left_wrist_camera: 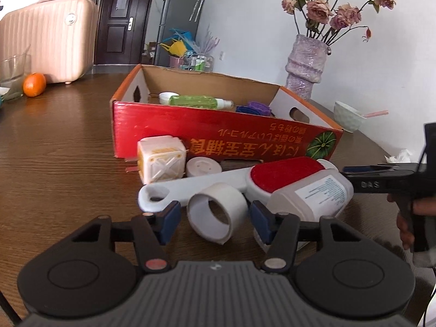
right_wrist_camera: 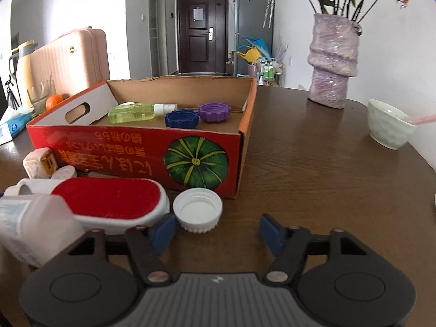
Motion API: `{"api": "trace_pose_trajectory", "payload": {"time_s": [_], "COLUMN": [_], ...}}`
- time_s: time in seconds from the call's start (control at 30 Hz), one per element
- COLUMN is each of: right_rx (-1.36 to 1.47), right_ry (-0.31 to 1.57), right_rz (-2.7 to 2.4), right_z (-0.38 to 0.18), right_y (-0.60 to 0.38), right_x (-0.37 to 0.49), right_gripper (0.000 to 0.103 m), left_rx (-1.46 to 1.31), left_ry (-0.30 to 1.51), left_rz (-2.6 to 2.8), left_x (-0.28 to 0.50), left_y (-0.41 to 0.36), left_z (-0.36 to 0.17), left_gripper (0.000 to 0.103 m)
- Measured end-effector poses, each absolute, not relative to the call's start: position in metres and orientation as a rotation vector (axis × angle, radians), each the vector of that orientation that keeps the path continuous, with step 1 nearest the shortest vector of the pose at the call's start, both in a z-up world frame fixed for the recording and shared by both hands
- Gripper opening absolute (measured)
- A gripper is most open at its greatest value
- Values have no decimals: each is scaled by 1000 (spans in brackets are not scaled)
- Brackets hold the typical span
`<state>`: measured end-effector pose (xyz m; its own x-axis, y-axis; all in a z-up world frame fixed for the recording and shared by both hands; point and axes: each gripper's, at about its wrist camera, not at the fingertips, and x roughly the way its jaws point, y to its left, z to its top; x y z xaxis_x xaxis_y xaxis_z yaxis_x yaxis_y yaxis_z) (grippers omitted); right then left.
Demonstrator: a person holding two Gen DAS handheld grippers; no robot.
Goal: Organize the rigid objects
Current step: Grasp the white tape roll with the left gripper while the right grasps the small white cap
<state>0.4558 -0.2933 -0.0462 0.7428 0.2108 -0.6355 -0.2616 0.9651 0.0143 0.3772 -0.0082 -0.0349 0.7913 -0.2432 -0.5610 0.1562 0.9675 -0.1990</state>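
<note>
A red cardboard box (left_wrist_camera: 207,141) (right_wrist_camera: 130,150) stands on the table and holds a green spray bottle (right_wrist_camera: 136,113), a blue cap (right_wrist_camera: 181,118) and a purple cap (right_wrist_camera: 214,111). In front of it lie a white tape roll (left_wrist_camera: 216,214), a red lint brush (left_wrist_camera: 283,175) (right_wrist_camera: 109,199), a clear plastic bottle (left_wrist_camera: 313,193) (right_wrist_camera: 35,226), a cream cube (left_wrist_camera: 160,162) and a white cap (right_wrist_camera: 198,209). My left gripper (left_wrist_camera: 215,218) is open around the tape roll. My right gripper (right_wrist_camera: 218,229) is open, just behind the white cap.
A purple vase with dried roses (right_wrist_camera: 332,60) and a pale green bowl (right_wrist_camera: 389,128) stand right of the box. An orange (left_wrist_camera: 34,84), a glass bowl (left_wrist_camera: 12,73) and a pink suitcase (left_wrist_camera: 46,41) are at the far left.
</note>
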Motion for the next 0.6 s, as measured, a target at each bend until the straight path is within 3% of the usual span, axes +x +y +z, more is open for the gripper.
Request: {"api": "trace_pose_trajectory", "payload": {"time_s": [0.03,0.13,0.2,0.23,0.6], "right_rx": [-72,-72,-82,-89,-97], "right_ry": [690,678,665,668,595], "right_rz": [262,286,302,309,231], "right_z": [-47,-46,-46,-47,-21], "right_y": [-293,-290,-288,-286,-303], "right_x": [459,465,468,471,411], "right_gripper": [60,57,48,39,39], "left_rx": [-143,-143,-145,-146,-132], "left_ry": [616,614,613,614,550], "left_rz": [-222,-227,-224,-216,-169], "left_x": [378,378,375,373,308], "left_y": [-9,-12,-11,-11,-1], "left_z": [-35,-36,-36,-36,-9], "left_gripper": [49,49,49,49,48]}}
